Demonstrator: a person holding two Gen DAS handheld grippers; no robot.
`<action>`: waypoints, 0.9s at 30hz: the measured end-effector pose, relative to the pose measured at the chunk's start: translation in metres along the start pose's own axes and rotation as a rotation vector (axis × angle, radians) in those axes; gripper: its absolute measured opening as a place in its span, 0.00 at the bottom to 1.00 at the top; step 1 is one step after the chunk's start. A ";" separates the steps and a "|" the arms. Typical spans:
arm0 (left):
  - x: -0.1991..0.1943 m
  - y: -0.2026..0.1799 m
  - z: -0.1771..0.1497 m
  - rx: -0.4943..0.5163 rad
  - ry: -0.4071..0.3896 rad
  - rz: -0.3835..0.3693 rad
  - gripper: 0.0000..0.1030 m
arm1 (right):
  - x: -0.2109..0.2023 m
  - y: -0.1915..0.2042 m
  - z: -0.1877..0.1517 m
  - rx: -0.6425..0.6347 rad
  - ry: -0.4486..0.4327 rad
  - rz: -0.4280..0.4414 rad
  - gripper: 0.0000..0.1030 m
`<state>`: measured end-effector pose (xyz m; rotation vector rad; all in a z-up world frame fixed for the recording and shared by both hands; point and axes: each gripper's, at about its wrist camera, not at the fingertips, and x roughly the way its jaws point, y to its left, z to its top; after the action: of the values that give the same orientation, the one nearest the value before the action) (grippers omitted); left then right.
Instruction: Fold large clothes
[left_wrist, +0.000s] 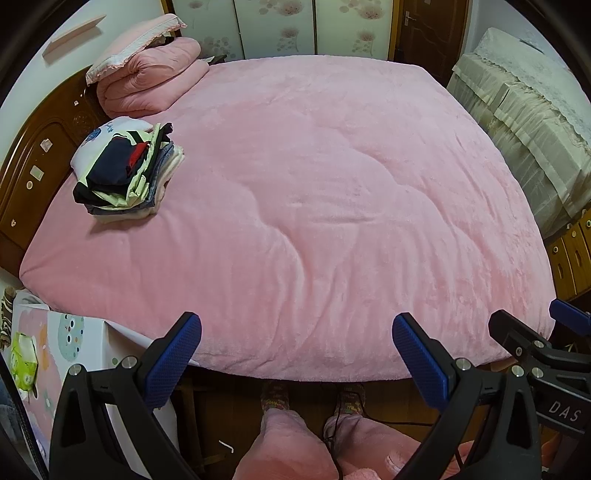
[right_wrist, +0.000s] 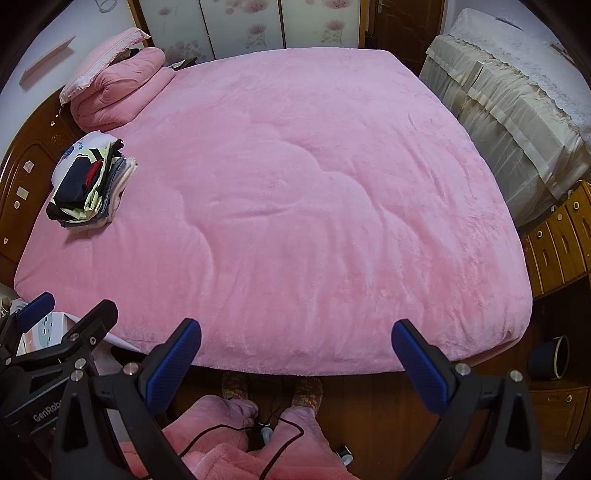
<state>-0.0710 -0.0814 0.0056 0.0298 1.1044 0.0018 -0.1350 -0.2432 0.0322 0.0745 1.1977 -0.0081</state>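
A stack of folded clothes (left_wrist: 125, 173) lies at the far left of the pink bed (left_wrist: 314, 192), near the headboard; it also shows in the right wrist view (right_wrist: 90, 184). No unfolded garment lies on the bed (right_wrist: 314, 184). My left gripper (left_wrist: 295, 354) is open and empty, held above the bed's near edge. My right gripper (right_wrist: 295, 358) is open and empty beside it, to its right. The right gripper shows at the right edge of the left wrist view (left_wrist: 535, 332), and the left gripper shows at the left edge of the right wrist view (right_wrist: 70, 314).
A folded pink quilt with a pillow (left_wrist: 147, 74) sits at the bed's far left corner. A cloth-covered cabinet (left_wrist: 524, 122) stands right of the bed. A small table (left_wrist: 44, 354) stands at the near left. The person's legs in pink trousers (right_wrist: 240, 424) and cables are below.
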 end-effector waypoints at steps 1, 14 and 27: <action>0.000 0.000 0.001 0.000 0.001 0.002 0.99 | 0.001 -0.001 0.001 0.000 0.002 0.003 1.00; 0.000 -0.009 0.005 0.008 0.000 0.027 0.99 | 0.013 -0.018 0.012 0.018 0.029 0.040 1.00; -0.008 -0.027 0.006 0.042 -0.019 0.079 0.99 | 0.024 -0.049 0.019 0.104 0.055 0.111 1.00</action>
<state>-0.0697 -0.1085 0.0148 0.1109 1.0839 0.0488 -0.1113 -0.2924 0.0144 0.2330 1.2465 0.0292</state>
